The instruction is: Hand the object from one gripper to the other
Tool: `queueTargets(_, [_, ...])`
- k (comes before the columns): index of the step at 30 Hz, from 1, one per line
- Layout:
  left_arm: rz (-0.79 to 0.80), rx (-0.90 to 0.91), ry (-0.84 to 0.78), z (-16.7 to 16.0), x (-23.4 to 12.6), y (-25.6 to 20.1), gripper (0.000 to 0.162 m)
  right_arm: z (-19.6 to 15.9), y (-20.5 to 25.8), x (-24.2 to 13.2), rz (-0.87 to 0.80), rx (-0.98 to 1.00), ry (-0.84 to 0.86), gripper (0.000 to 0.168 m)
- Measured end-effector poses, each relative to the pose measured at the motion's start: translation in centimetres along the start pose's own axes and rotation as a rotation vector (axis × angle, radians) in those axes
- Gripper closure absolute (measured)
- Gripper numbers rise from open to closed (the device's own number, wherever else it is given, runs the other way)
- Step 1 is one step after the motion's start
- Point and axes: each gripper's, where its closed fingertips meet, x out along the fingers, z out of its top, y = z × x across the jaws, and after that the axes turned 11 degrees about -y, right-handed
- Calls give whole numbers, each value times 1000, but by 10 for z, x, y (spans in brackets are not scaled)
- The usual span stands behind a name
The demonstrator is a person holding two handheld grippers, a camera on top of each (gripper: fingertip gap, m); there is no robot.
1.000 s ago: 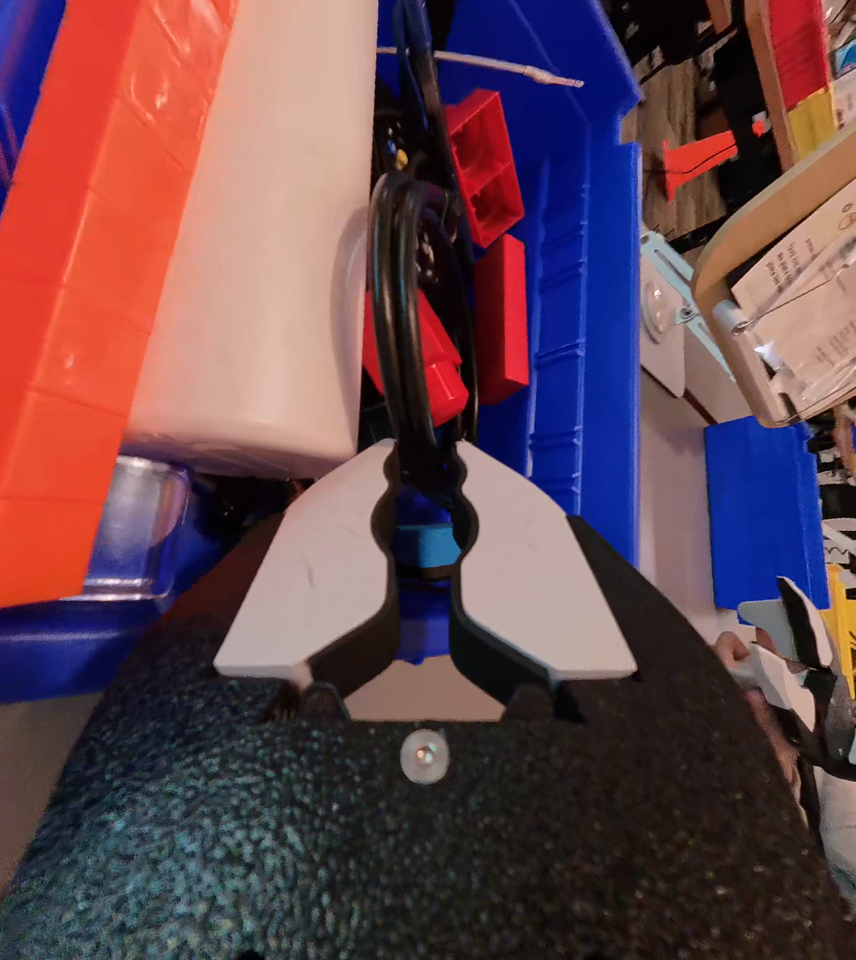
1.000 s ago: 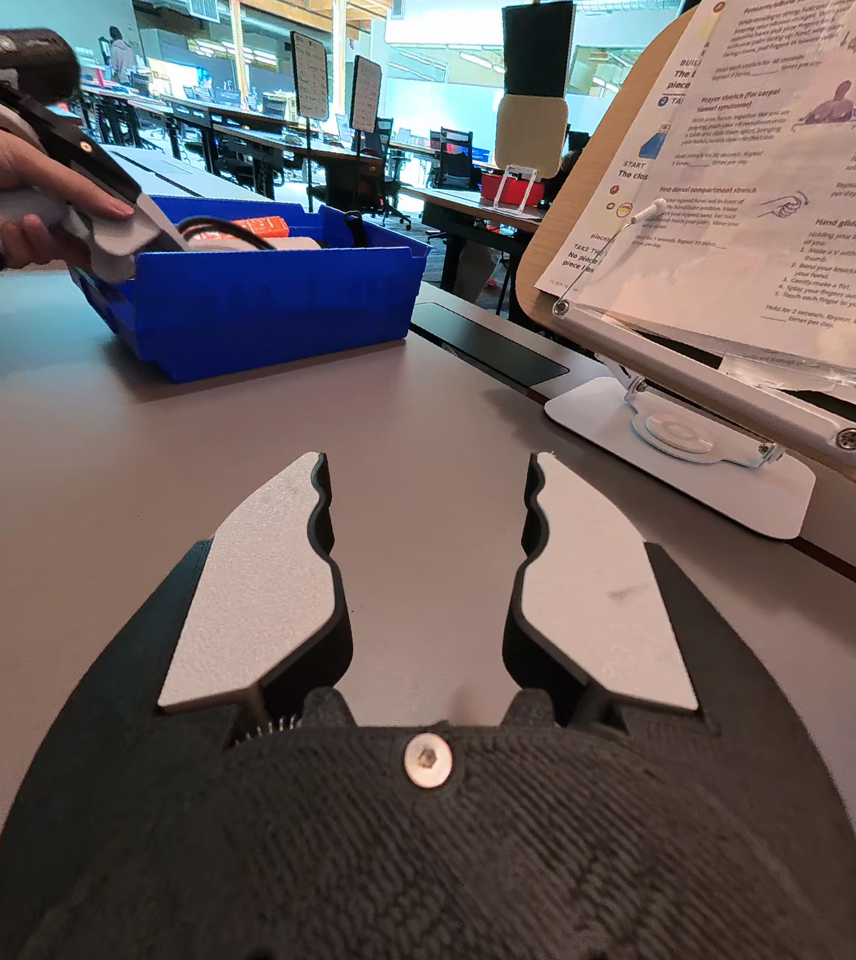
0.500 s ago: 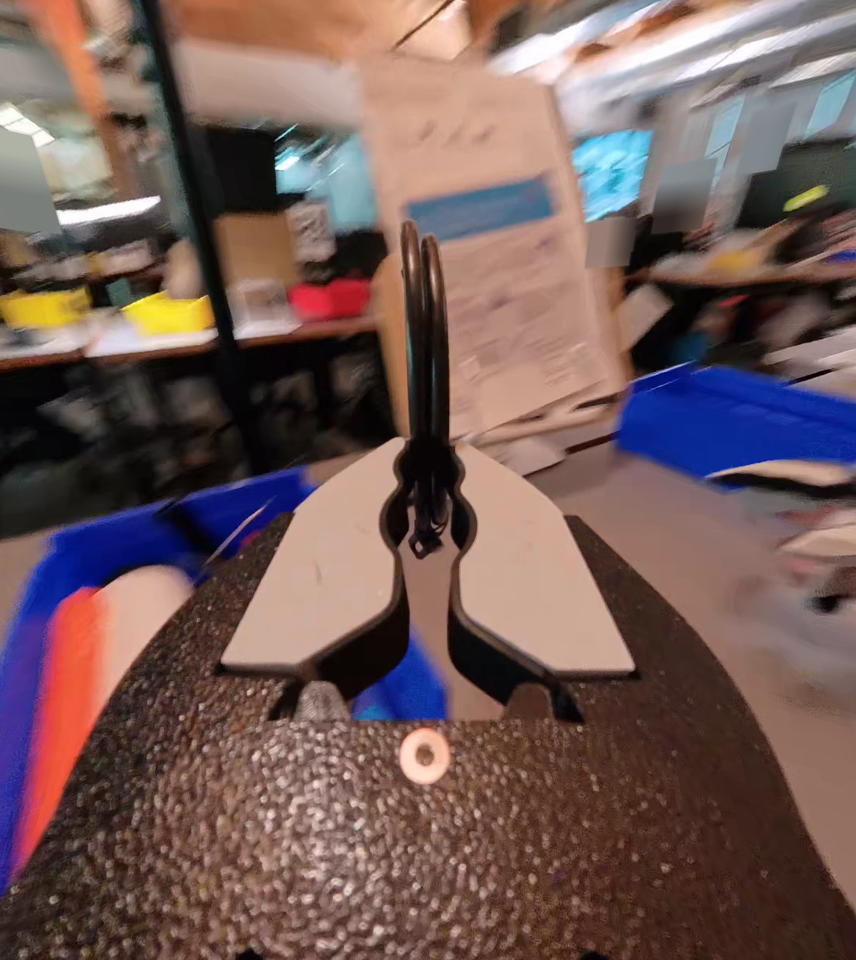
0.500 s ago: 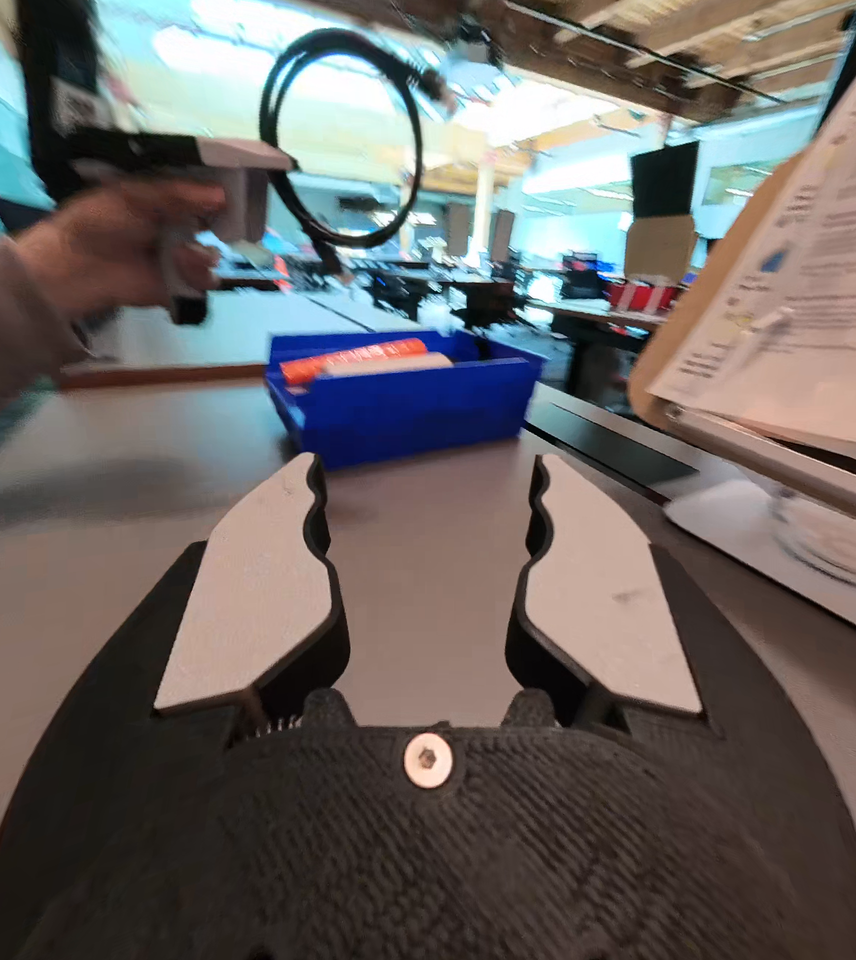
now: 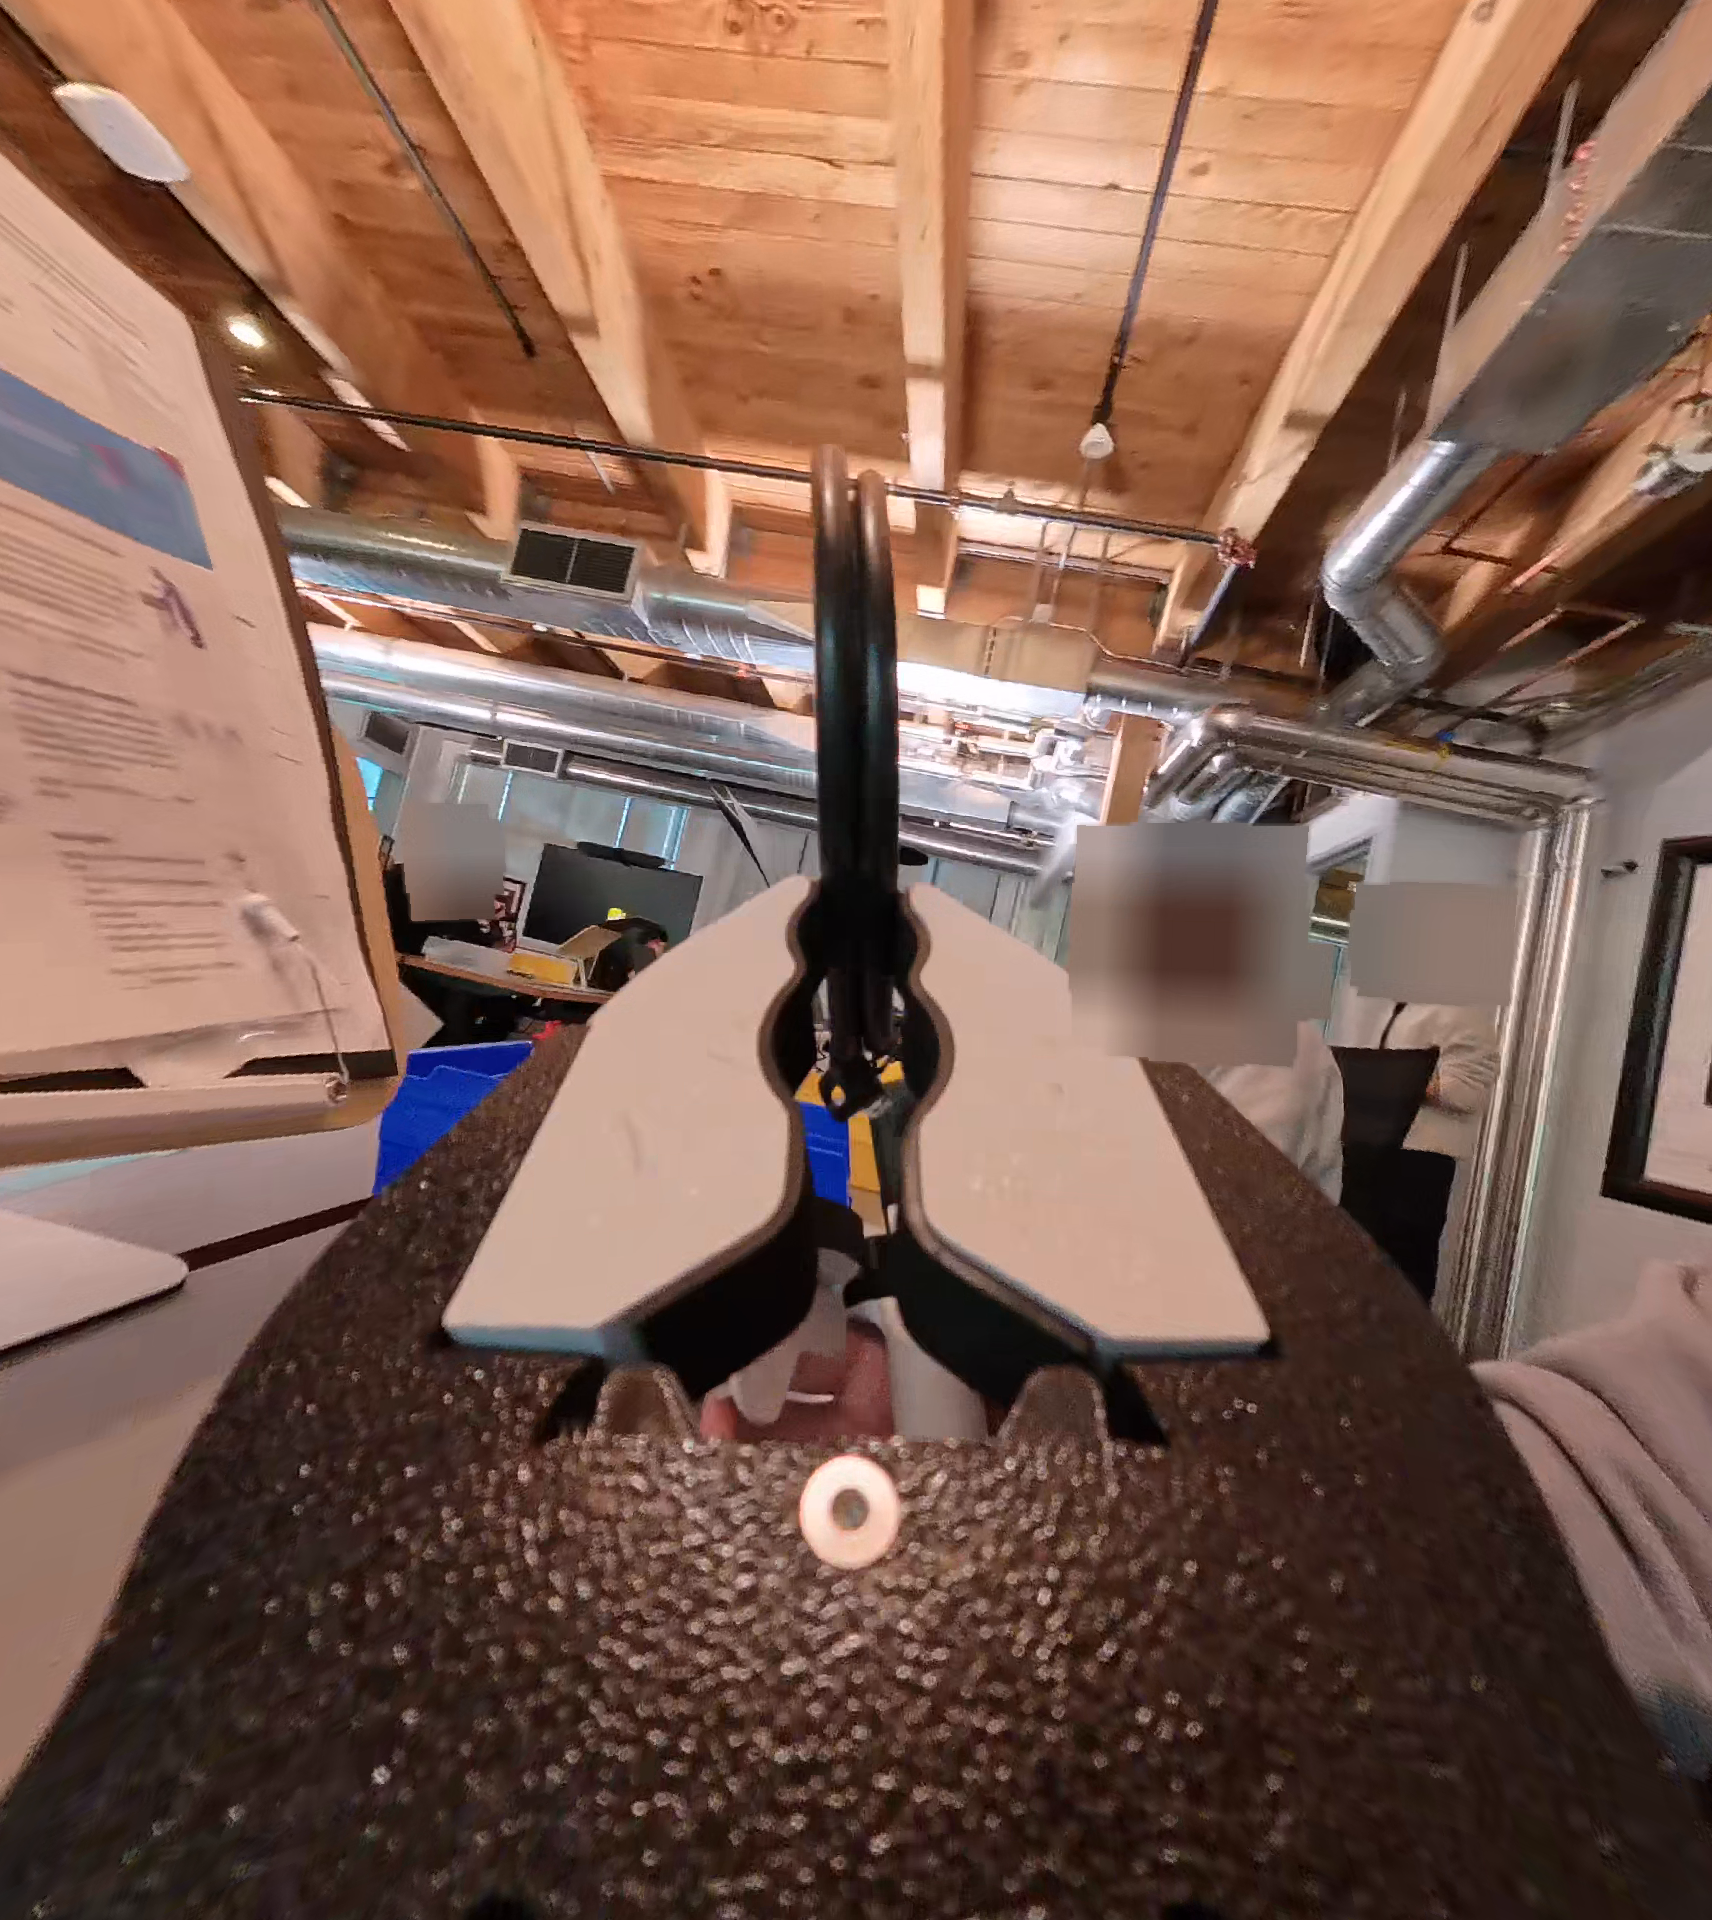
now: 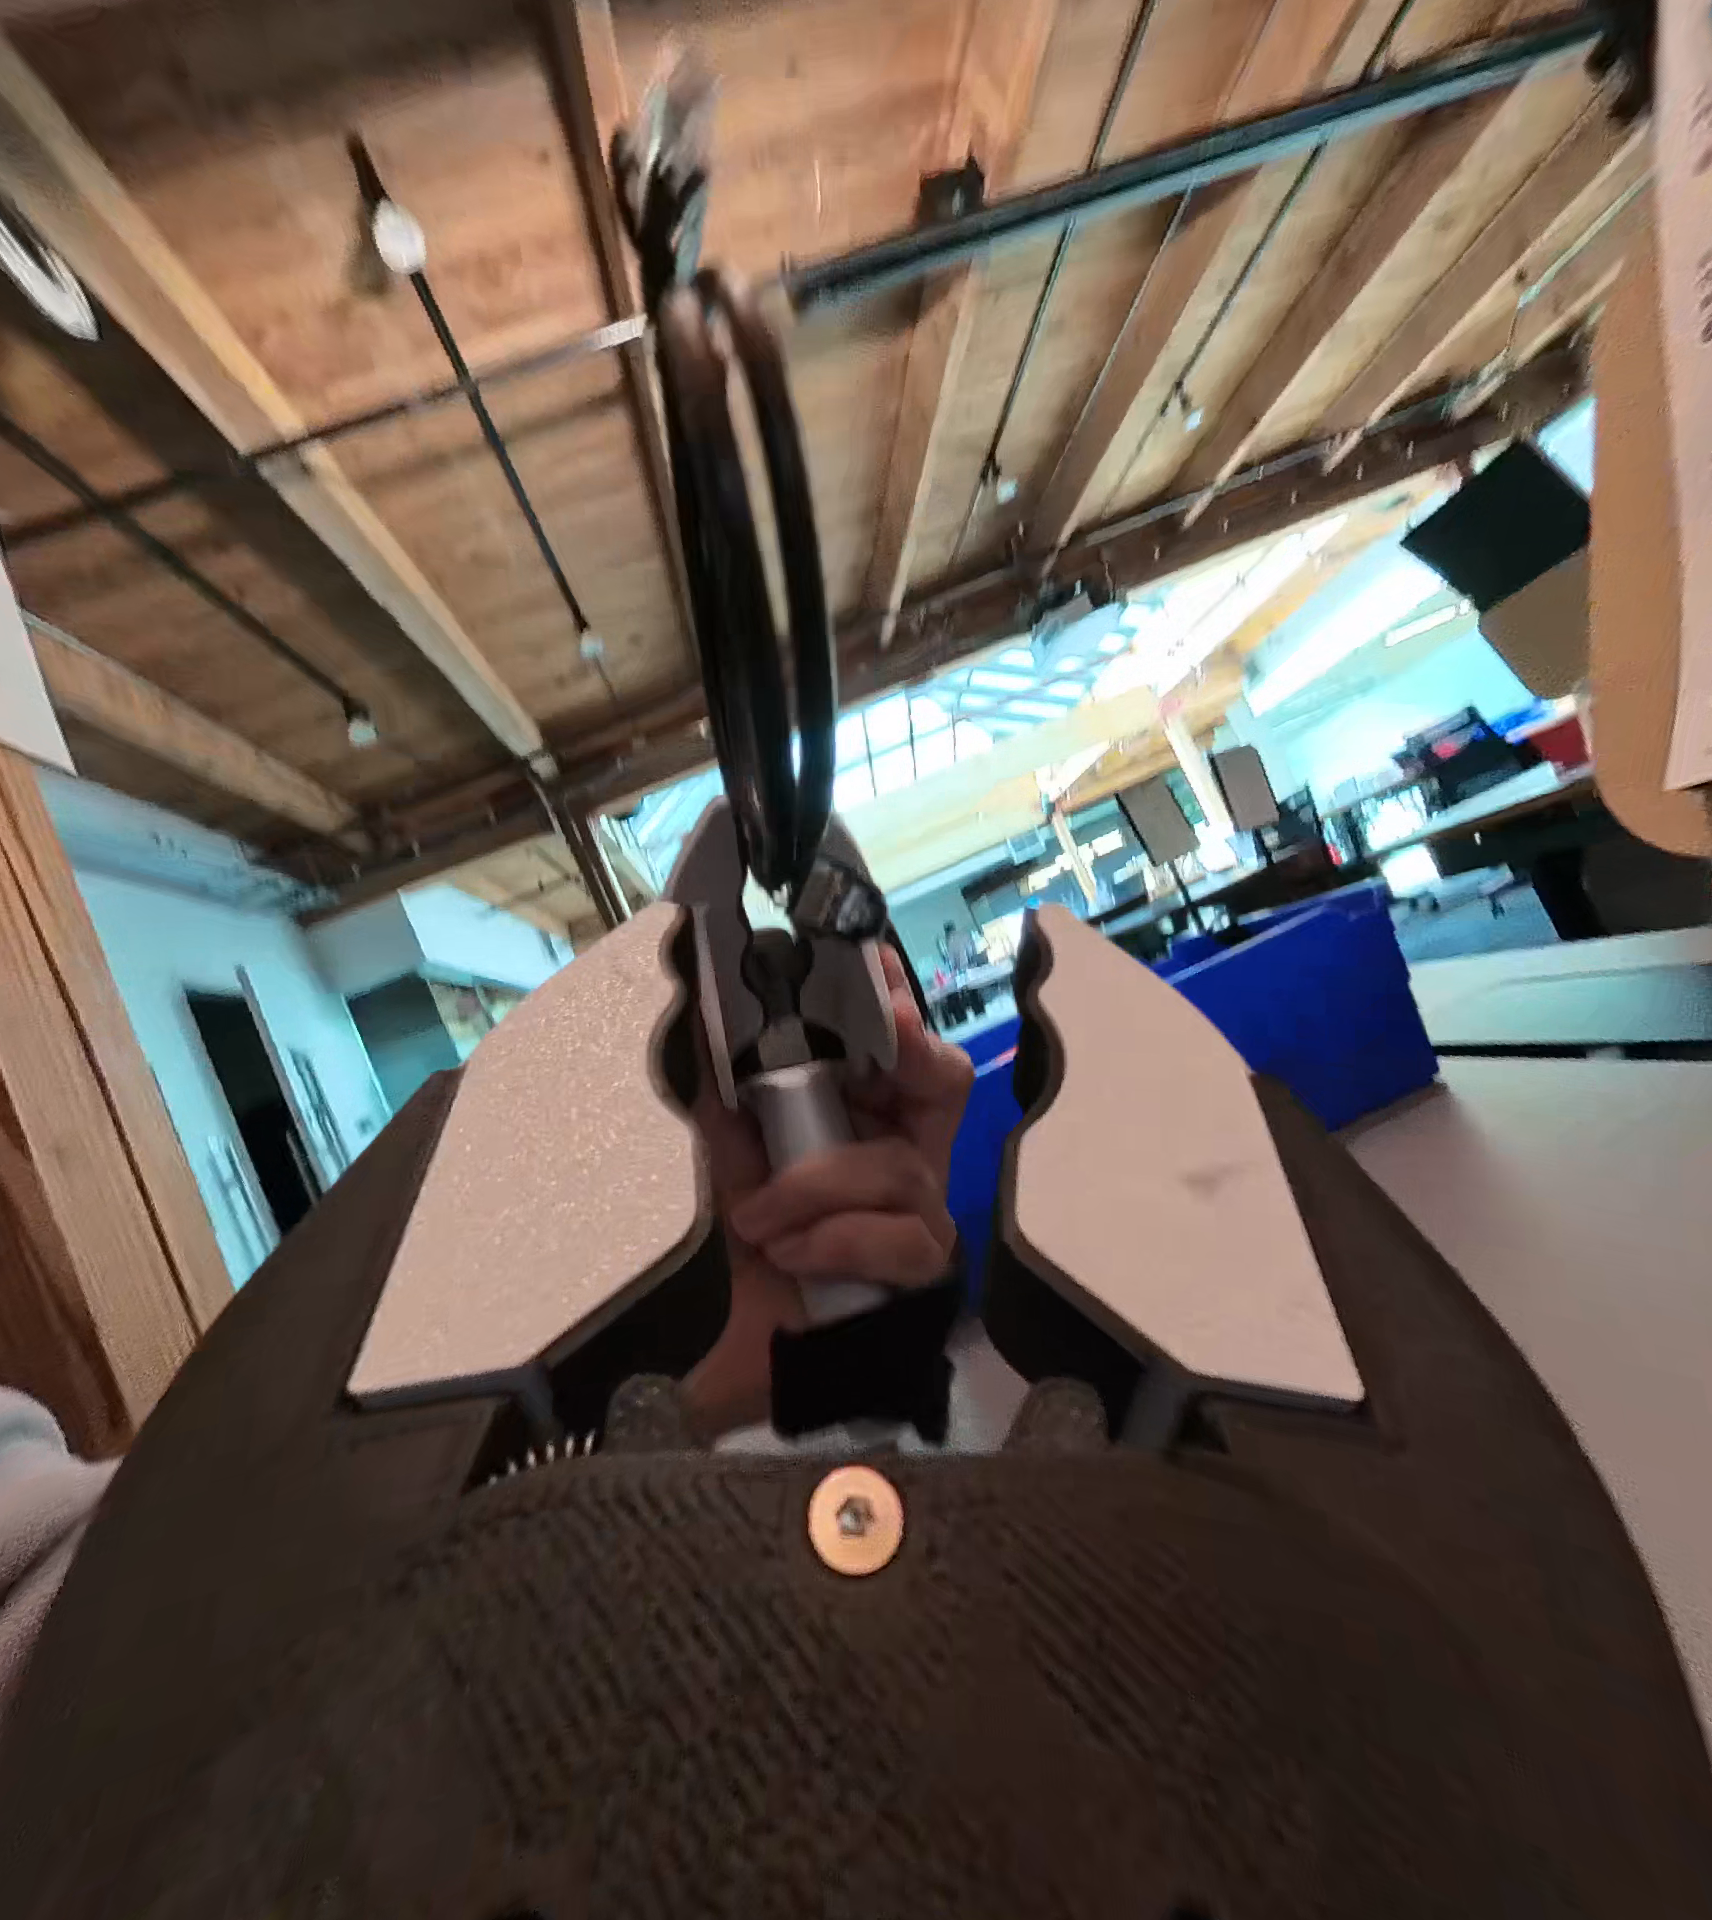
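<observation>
While the left gripper (image 5: 854, 914) points upward toward the wooden beam ceiling (image 5: 779, 208), its two grey fingers are clenched on a coiled black cable (image 5: 854, 665). The coil rises edge-on from the fingertips through the centre of the left wrist frame, and a loose cable end hangs in the gap between the fingers.

In the right wrist view, the right gripper (image 6: 852, 940) occupies the lower half of the frame with its grey fingers spread apart and nothing between them. Seen through that gap, the left gripper (image 6: 790, 914) appears farther off at frame centre, held by a person's hand (image 6: 831, 1195). The cable (image 6: 743, 540) stands above it, blurred, reaching toward the upper centre of the frame. The cable does not touch the right gripper's fingers.

A blue plastic bin (image 6: 1299, 997) sits on the grey table (image 6: 1558, 1247) at the right of the right wrist frame. A tilted wooden document stand carrying printed sheets (image 5: 93, 675) fills the left side of the left wrist frame. A pale sleeve (image 5: 1652, 1455) enters at the lower right of that frame.
</observation>
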Motion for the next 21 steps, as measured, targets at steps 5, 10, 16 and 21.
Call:
queueTargets(5, [9, -95, -65, -13, -9, 1, 150, 0, 9, -1, 55, -44, -41, 141])
queueTargets(10, [22, -121, -72, -21, -14, 2, 151, -4, 6, -3, 42, -53, -34, 149])
queueTargets(16, [27, -139, -72, -24, -13, 3, 150, -4, 7, -2, 52, -64, 28, 154])
queueTargets(21, [90, -2, 33, -18, -12, 6, 133, 12, 4, -9, 80, -89, 109, 154])
